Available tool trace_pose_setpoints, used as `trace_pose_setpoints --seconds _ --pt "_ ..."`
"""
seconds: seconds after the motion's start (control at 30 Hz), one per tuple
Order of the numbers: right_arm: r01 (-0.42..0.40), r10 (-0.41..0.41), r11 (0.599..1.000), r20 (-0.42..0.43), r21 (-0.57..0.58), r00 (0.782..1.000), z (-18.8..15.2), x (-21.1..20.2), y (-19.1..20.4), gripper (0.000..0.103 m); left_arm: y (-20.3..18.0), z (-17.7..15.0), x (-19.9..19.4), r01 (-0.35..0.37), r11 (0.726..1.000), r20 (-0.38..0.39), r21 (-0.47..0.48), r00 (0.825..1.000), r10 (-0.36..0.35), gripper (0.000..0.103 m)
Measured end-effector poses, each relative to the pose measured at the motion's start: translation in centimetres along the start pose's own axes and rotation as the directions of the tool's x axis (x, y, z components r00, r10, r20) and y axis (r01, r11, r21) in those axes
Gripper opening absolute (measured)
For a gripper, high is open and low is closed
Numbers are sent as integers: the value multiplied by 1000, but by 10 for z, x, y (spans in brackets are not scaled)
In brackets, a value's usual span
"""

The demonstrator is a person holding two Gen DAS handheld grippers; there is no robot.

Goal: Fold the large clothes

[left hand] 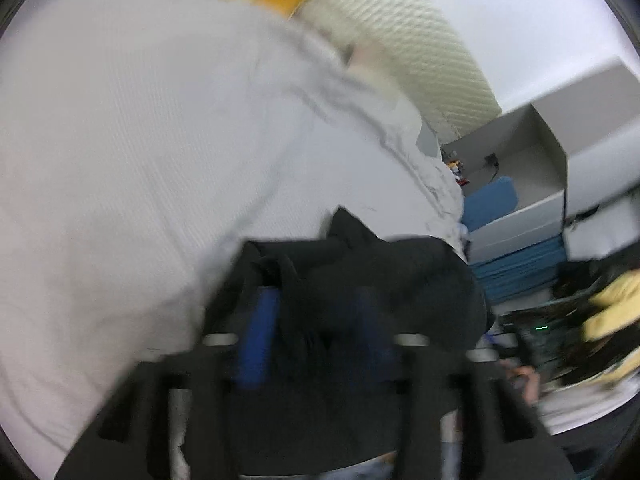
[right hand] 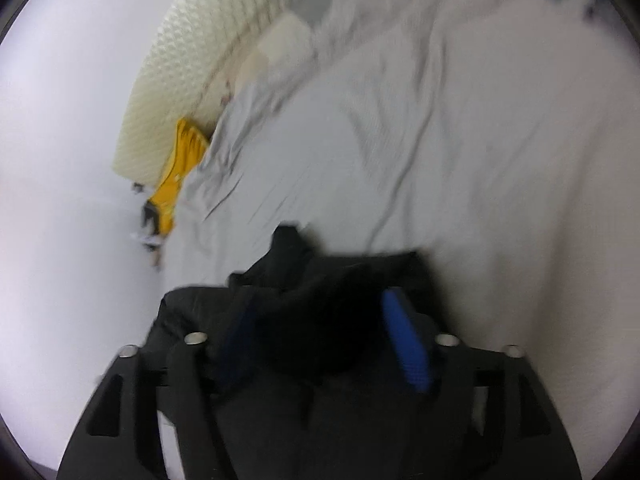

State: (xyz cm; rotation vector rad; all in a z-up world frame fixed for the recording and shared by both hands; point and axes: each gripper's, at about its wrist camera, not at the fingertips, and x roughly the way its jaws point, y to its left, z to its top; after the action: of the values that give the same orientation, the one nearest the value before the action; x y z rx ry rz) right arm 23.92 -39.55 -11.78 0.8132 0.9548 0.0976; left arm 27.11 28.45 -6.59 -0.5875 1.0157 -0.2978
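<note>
A black garment [left hand: 360, 264] is bunched between the blue-padded fingers of my left gripper [left hand: 316, 320], which is shut on it above the white bed sheet [left hand: 140, 140]. In the right wrist view my right gripper [right hand: 320, 320] is also shut on black garment cloth [right hand: 312, 280], held over the wrinkled white sheet [right hand: 460, 140]. The cloth hides most of the pads; one blue pad [right hand: 406, 344] shows at the right. Both views are motion-blurred.
A cream quilted headboard [left hand: 420, 40] stands behind the bed. A yellow cloth [right hand: 176, 176] lies at the bed's far edge. Grey boxes [left hand: 560, 160] and blue items [left hand: 516, 268] are stacked beside the bed, with clutter and a yellow thing [left hand: 612, 312] at the right.
</note>
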Motion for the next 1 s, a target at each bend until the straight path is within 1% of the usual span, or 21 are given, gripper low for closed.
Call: trace_pose_setpoints --seconds 0.03,0.07,0.1,0.13,0.17,0.23,0.3,0.33,0.4,0.43,0.5,0.53,0.57,0.6,0.63,0.67,0.77,0.83,0.9,1.0 --pt "39 -37 998 48 -50 998 -5 -12 8 69 -12 -5 -9 -14 998 55 53 998 11 74" --pt "66 -57 992 88 -110 995 -13 -21 18 69 -26 -11 -14 -31 994 109 107 994 19 75" --pt "79 -60 982 117 -173 991 -23 -26 32 69 -42 -19 -15 -48 987 158 154 987 23 76" --pt "87 -58 972 134 -218 989 -31 -27 42 70 -53 -24 -13 -55 983 181 178 983 23 76" --pt "91 -49 953 151 -289 987 -47 -25 60 71 -67 -30 -6 -63 977 202 206 979 20 76" --pt "92 -29 917 165 -387 986 -73 -14 87 76 -94 -41 14 -86 963 213 256 977 30 76" --pt "116 -28 877 192 -466 981 -97 1 110 80 -121 -54 42 -129 942 231 309 971 58 76" --pt "129 -30 855 201 -503 979 -109 12 121 81 -129 -59 51 -139 937 235 321 970 63 76" --pt "143 -33 820 205 -554 978 -128 34 134 82 -146 -68 84 -161 918 219 361 972 85 76" --pt "150 -40 807 201 -571 979 -135 48 140 82 -150 -72 94 -172 911 218 376 971 93 76" --pt "174 -69 776 192 -607 979 -146 76 148 82 -162 -80 128 -226 881 230 415 963 139 76" --pt "197 -90 750 197 -632 976 -152 91 151 83 -162 -84 138 -242 871 233 428 961 152 76" --pt "212 -98 734 208 -645 973 -155 100 152 85 -164 -85 152 -265 856 239 443 956 173 76" --pt "232 -98 718 234 -656 967 -156 108 153 89 -165 -86 162 -290 845 250 450 949 193 76" --pt "243 -96 714 252 -656 963 -155 112 151 91 -166 -84 172 -321 831 267 454 939 217 76" --pt "246 -93 718 261 -651 961 -153 115 150 91 -166 -82 179 -339 823 278 455 933 231 76" --pt "236 -88 739 257 -631 962 -142 126 145 97 -159 -71 195 -348 831 277 434 929 245 77" --pt "230 -87 751 253 -618 964 -134 133 141 102 -157 -66 205 -366 820 279 439 924 263 77" --pt "214 -80 769 241 -602 967 -125 143 137 103 -156 -61 212 -384 811 280 440 917 283 78" --pt "208 -74 773 241 -599 968 -119 151 134 103 -154 -57 224 -406 804 283 435 909 306 79"
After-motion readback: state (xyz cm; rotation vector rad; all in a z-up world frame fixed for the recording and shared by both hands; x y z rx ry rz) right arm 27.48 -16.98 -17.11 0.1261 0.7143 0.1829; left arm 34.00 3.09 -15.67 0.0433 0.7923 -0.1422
